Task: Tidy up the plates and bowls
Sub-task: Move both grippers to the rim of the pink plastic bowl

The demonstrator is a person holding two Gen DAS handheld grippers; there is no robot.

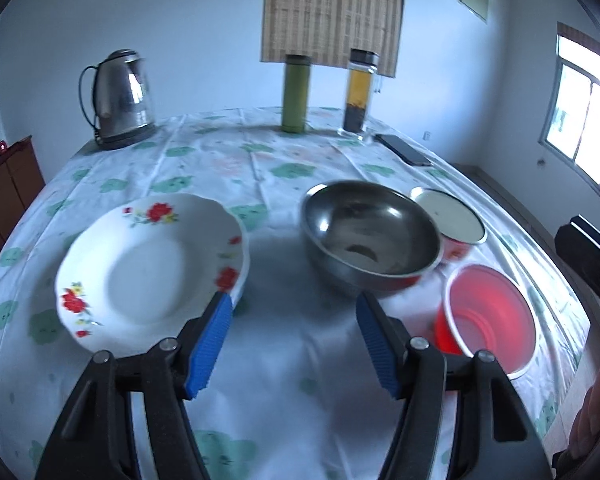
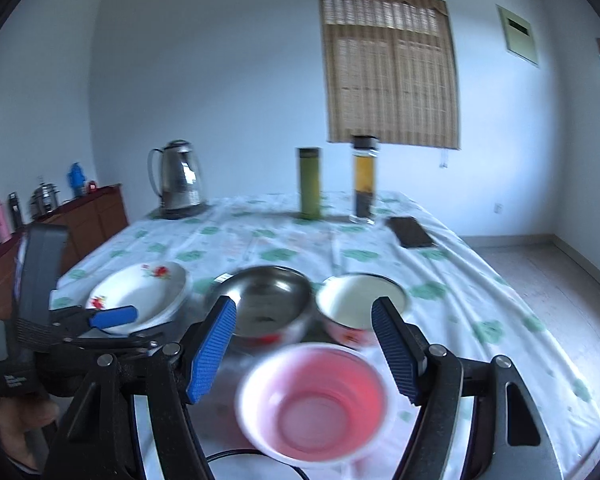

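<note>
A white plate with red flowers (image 1: 152, 268) lies on the table at the left; it also shows in the right wrist view (image 2: 140, 296). A steel bowl (image 1: 370, 232) (image 2: 266, 304) stands in the middle. A white enamel bowl with flowers (image 1: 450, 218) (image 2: 360, 304) is to its right. A red bowl with a white rim (image 1: 488, 316) (image 2: 316, 404) is nearest. My left gripper (image 1: 294, 340) is open and empty, above the cloth between the plate and the steel bowl. My right gripper (image 2: 304, 350) is open, above the red bowl.
A steel kettle (image 1: 120, 96), a green flask (image 1: 296, 92), a glass tea bottle (image 1: 358, 92) and a dark phone (image 1: 406, 150) stand at the table's far side. A brown cabinet (image 2: 88, 220) is at the left. The table (image 1: 284, 360) has a flowered cloth.
</note>
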